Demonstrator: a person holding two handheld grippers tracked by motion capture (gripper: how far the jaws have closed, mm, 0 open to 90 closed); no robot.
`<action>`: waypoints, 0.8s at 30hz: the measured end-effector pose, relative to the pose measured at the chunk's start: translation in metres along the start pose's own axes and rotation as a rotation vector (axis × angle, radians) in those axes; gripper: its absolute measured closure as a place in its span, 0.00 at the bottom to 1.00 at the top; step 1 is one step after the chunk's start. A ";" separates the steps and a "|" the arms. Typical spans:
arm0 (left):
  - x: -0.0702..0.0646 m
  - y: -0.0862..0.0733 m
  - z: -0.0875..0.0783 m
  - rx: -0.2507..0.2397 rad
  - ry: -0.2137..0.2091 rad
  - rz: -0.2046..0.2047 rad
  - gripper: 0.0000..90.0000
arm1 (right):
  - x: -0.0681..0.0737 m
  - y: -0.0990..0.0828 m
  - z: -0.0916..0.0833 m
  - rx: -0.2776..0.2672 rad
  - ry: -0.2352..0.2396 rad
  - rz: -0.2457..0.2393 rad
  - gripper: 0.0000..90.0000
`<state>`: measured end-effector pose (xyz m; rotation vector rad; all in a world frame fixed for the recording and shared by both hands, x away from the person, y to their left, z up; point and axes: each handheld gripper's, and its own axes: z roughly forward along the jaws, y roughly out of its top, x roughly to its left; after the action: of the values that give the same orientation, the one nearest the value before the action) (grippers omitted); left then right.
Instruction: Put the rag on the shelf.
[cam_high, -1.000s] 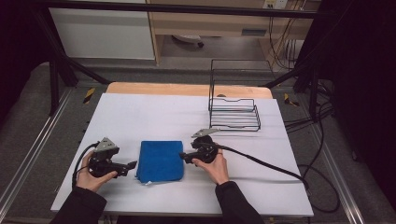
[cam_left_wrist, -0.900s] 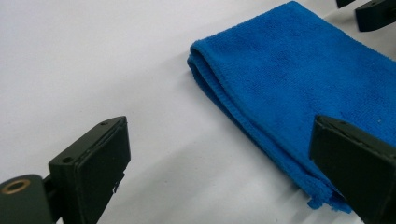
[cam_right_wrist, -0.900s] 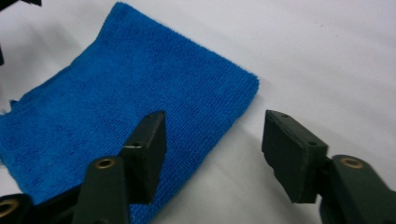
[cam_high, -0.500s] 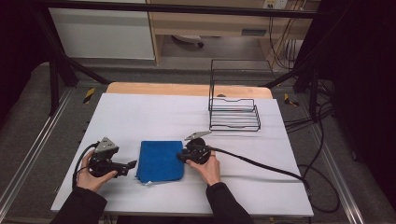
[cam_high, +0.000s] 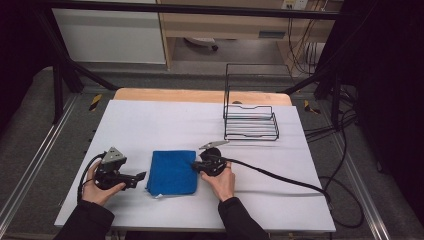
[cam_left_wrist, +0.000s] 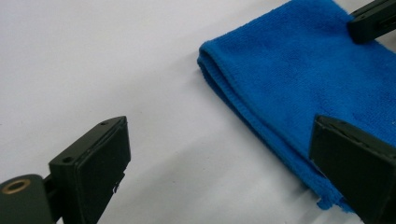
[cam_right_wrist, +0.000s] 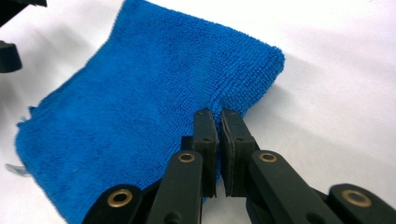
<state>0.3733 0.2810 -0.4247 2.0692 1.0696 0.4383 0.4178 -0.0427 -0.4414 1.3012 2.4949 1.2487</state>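
Observation:
A folded blue cloth (cam_high: 172, 172) lies flat on the white table (cam_high: 165, 125), near its front edge. My right gripper (cam_high: 196, 165) is at the cloth's right edge; in the right gripper view its jaws (cam_right_wrist: 217, 114) are pressed together on a pinch of the cloth's (cam_right_wrist: 140, 93) edge. To the left of the cloth, my left gripper (cam_high: 142, 176) is open. In the left gripper view its jaws (cam_left_wrist: 219, 135) stand wide apart astride the cloth's (cam_left_wrist: 303, 70) near corner without touching it. The other gripper's jaw tip (cam_left_wrist: 373, 18) shows at the cloth's far side.
A black wire rack (cam_high: 250, 120) stands at the back right of the table. The right gripper's cable (cam_high: 280, 177) trails across the table to the right. A strip of bare wood (cam_high: 200, 95) runs along the table's far edge.
My right gripper has moved left onto the cloth's right edge and shut on it. The left gripper has stayed in place, open.

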 end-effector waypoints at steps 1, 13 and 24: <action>0.000 0.000 0.000 0.000 0.000 0.000 0.06 | 0.000 0.000 0.000 0.000 0.000 0.000 0.96; -0.002 0.000 0.001 0.006 -0.005 0.008 0.06 | -0.012 -0.010 -0.038 0.043 -0.093 0.018 0.96; -0.006 0.000 0.003 0.007 -0.015 0.013 0.06 | -0.043 -0.033 -0.077 0.063 -0.135 0.056 0.96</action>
<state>0.3713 0.2751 -0.4261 2.0834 1.0503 0.4260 0.3935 -0.1324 -0.4256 1.4276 2.4383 1.0617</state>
